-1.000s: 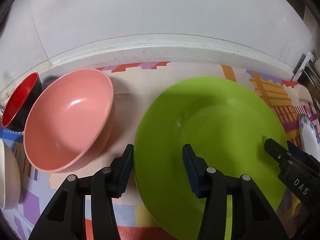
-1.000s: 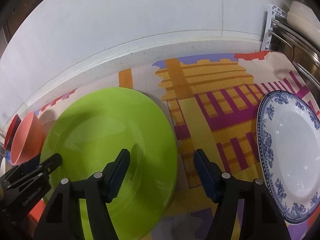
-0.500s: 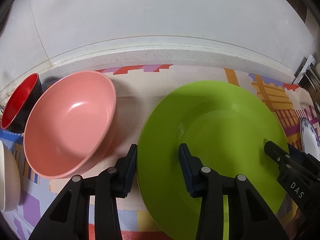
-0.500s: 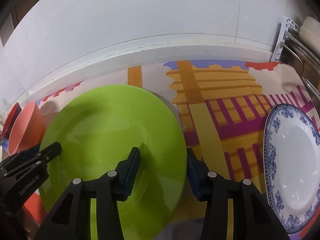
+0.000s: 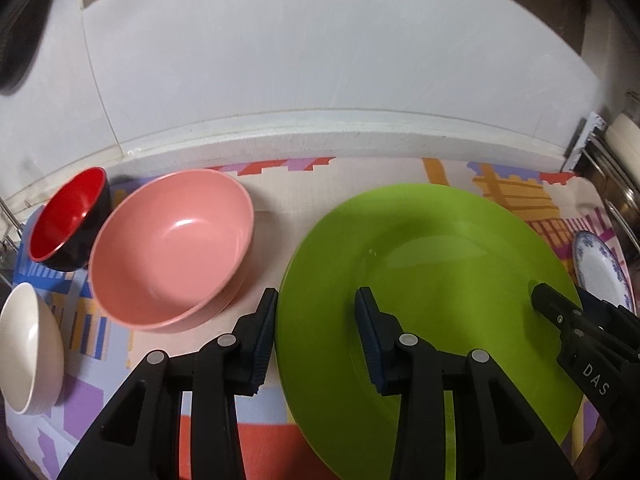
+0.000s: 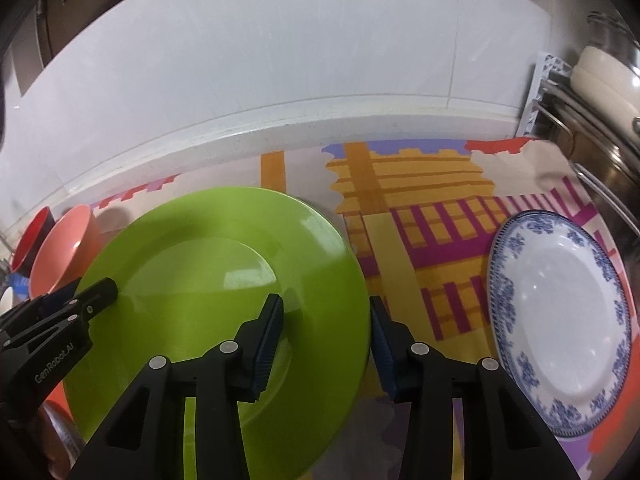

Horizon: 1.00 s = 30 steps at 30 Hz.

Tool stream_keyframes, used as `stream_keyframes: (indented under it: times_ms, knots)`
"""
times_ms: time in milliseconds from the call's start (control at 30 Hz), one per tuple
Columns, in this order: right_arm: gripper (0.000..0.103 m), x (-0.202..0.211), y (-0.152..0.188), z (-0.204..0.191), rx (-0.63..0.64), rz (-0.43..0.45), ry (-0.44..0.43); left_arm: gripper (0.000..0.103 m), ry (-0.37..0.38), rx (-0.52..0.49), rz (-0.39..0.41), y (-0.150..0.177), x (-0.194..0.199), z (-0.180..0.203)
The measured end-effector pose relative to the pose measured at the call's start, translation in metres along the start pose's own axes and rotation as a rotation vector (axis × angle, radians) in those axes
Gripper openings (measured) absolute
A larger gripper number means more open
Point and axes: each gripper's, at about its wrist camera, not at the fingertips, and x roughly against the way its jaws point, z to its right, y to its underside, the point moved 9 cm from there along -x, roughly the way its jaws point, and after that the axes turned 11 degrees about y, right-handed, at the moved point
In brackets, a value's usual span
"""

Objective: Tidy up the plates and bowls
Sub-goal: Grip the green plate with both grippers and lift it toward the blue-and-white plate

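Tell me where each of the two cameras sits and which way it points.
Left wrist: rides the left gripper, looks forward and down over the green plate with its jaws straddling the plate's left rim; pink bowl to the left, right gripper entering.
Right wrist: rides the right gripper, its jaws straddling the plate's right rim; blue-patterned plate to the right, left gripper entering.
Shared: green plate, pink bowl, blue-patterned plate, patterned mat.
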Motion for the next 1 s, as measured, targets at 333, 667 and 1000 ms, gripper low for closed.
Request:
stream_keyframes:
  times_ms: [333, 667, 1000]
  knots:
    - [0.043, 0.06, 0.016, -0.005, 0.019, 0.074, 0.037, 0.039, 0.03, 0.015, 0.046, 0.02, 0.05, -0.009]
    - [0.043, 0.116, 0.036, -0.038, 0.041, 0.109, 0.02, 0.038, 0.014, 0.029, 0.082, 0.047, 0.112, -0.045]
    - [0.043, 0.16, 0.063, -0.078, 0.057, 0.112, -0.013, 0.038, -0.002, 0.052, 0.101, 0.075, 0.166, -0.083]
